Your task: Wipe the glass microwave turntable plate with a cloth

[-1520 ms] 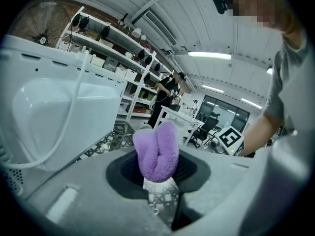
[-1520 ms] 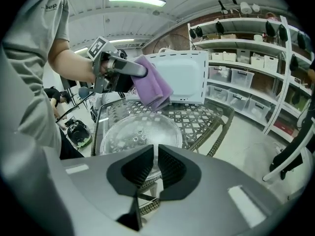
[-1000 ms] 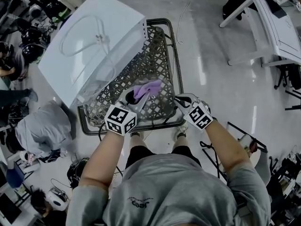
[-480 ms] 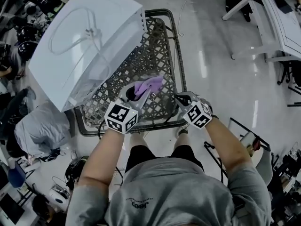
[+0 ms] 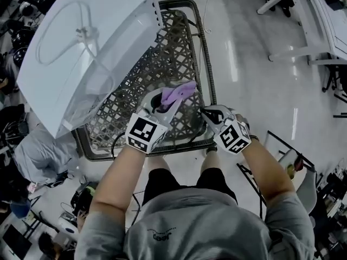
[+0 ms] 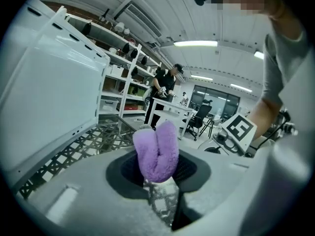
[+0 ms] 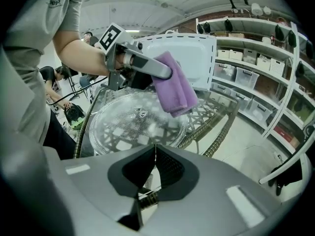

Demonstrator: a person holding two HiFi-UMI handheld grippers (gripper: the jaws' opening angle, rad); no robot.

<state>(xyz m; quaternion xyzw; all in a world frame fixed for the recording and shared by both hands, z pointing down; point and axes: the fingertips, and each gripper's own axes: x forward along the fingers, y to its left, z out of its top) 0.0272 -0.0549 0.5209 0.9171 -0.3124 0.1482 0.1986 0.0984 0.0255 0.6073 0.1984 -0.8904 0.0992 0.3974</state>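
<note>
One purple cloth (image 6: 157,151), one glass turntable plate (image 7: 133,124), one white microwave (image 5: 81,47) and two grippers. The left gripper (image 5: 165,103) has its fingers clamped on the cloth, over the plate's far side. The right gripper (image 5: 206,112) has its fingers closed on the plate's near rim, and the plate lies on the woven tabletop (image 5: 173,53). Both grips are unchanged since a second ago, and the cloth has barely shifted.

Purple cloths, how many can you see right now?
1. The purple cloth is clamped in the left gripper, held over the glass turntable plate on the wicker table. No other shows.
</note>
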